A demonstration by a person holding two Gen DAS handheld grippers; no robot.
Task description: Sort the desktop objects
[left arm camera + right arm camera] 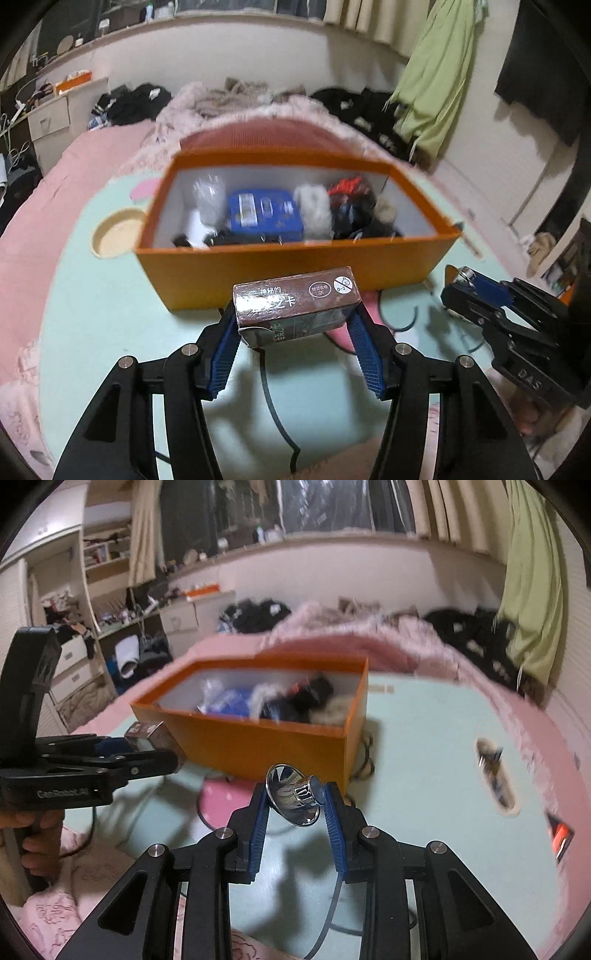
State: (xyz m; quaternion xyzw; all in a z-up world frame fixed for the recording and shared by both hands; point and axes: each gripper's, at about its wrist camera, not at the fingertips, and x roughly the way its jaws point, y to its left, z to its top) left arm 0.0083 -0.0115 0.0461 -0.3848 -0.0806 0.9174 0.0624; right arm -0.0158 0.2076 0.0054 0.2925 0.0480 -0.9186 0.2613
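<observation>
Both wrist cams look forward and down along their claws, close above the bed. Left faces the orange box point(295, 266) head-on; right sees it point(258, 746) from the side, centre frame. Shared: box, bed.

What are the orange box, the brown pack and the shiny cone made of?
Orange box: likely cardboard, matte, with thin flat walls and white inside. Brown pack: printed card, seemingly in glossy wrap, since light glints on it. Shiny cone: mirror-bright, probably chromed metal or plastic.
</observation>
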